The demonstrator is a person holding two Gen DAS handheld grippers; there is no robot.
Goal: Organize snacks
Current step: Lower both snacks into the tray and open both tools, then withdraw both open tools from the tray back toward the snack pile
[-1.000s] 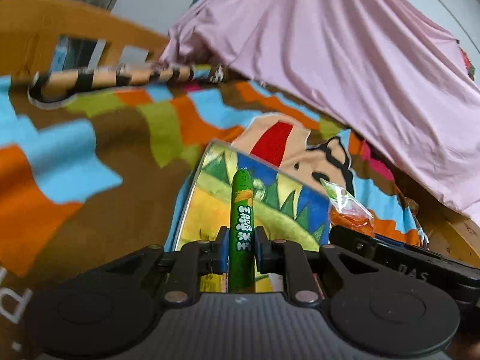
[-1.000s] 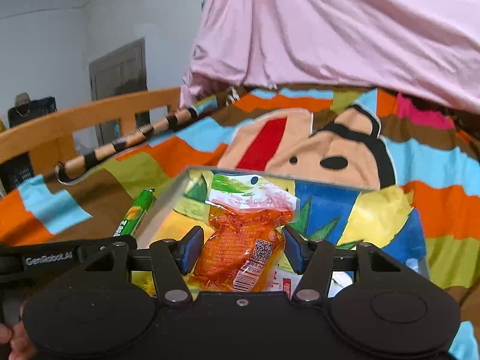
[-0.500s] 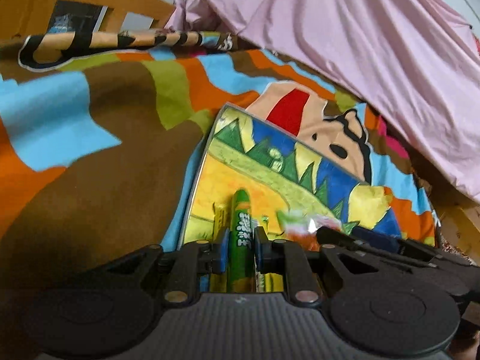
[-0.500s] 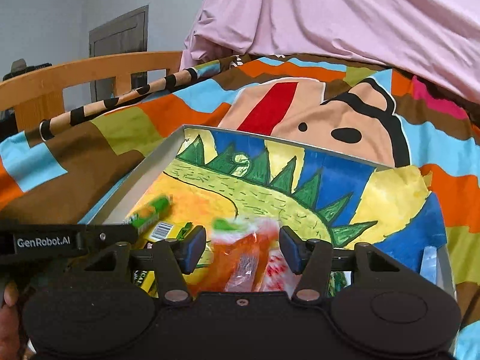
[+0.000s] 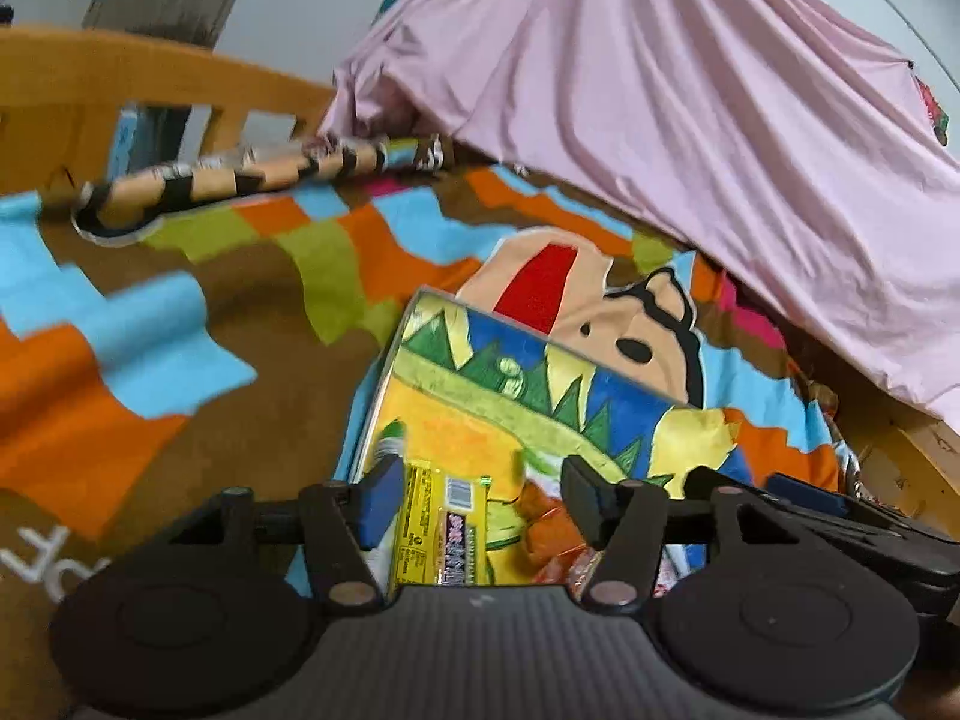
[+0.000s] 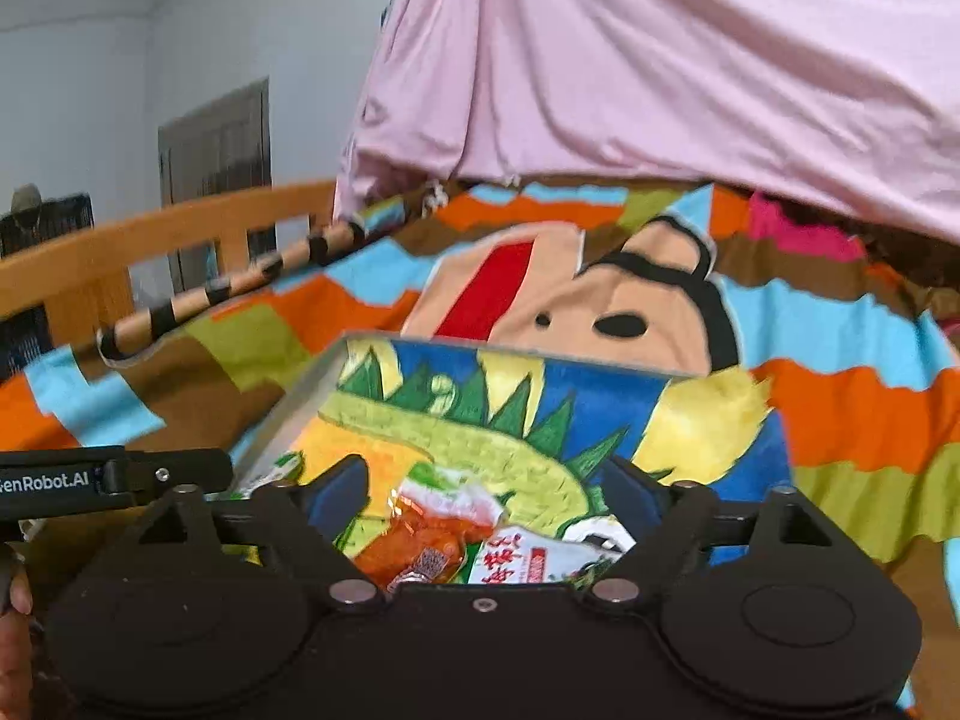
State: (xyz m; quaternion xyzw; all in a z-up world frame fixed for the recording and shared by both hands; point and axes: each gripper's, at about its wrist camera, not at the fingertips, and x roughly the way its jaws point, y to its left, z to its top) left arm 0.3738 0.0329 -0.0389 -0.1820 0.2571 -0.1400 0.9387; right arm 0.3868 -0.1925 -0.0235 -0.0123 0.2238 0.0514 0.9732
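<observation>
A shallow box [image 5: 606,402] with a bright painted lining is being shown lying on a cartoon-print blanket [image 5: 180,324], with a pink sheet [image 5: 690,120] being draped behind it and a wooden bed rail [image 5: 150,78] and a striped tube [image 5: 252,180] being seen along the far-left edge. In the left wrist view, the left gripper [image 5: 480,489] is being held with its jaws wide apart and nothing between the pads; a yellow snack packet [image 5: 444,531] is being seen below the gap, inside the near end of the box, with a green stick snack [image 5: 384,450] lying just beyond the left finger [image 5: 378,501] against the box's left wall, blurred. An orange snack pouch [image 5: 549,534] is being partly hidden by the right finger. In the right wrist view, the right gripper [image 6: 480,492] is likewise being held wide and empty, and the orange snack pouch [image 6: 432,534] and a white snack packet [image 6: 540,558] are being seen lying in the box [image 6: 312,390] under the gap, their near ends being cut off by the gripper body. Only this view is showing the white packet clearly and the left tool's arm [image 6: 102,480] at the box's left; only the left view is showing the yellow packet's barcode.
</observation>
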